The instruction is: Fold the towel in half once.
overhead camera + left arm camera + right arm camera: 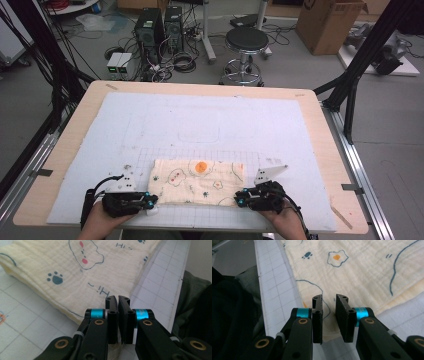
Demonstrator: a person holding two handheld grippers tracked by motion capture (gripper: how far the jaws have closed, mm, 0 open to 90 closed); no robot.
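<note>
A pale yellow folded cloth (pixel 197 182) printed with fried eggs, paw marks and bear outlines lies flat on the gridded mat near the table's front edge. My left gripper (pixel 152 200) rests at the cloth's near left corner. In the left gripper view its jaws (pixel 117 300) stand almost together, pinched on the corner of the cloth (pixel 75 275), with a bit of fabric showing below them. My right gripper (pixel 239 199) sits at the near right corner. Its jaws (pixel 329 298) stand a finger's width apart over the cloth's edge (pixel 362 270), not pressing it.
The white mat (pixel 150 120) covers most of the wooden table (pixel 75 130). Behind the table stand a black stool (pixel 246 42), computer towers (pixel 150 30) with cables, and a cardboard box (pixel 327 25). Black frame posts (pixel 360 65) flank the right side.
</note>
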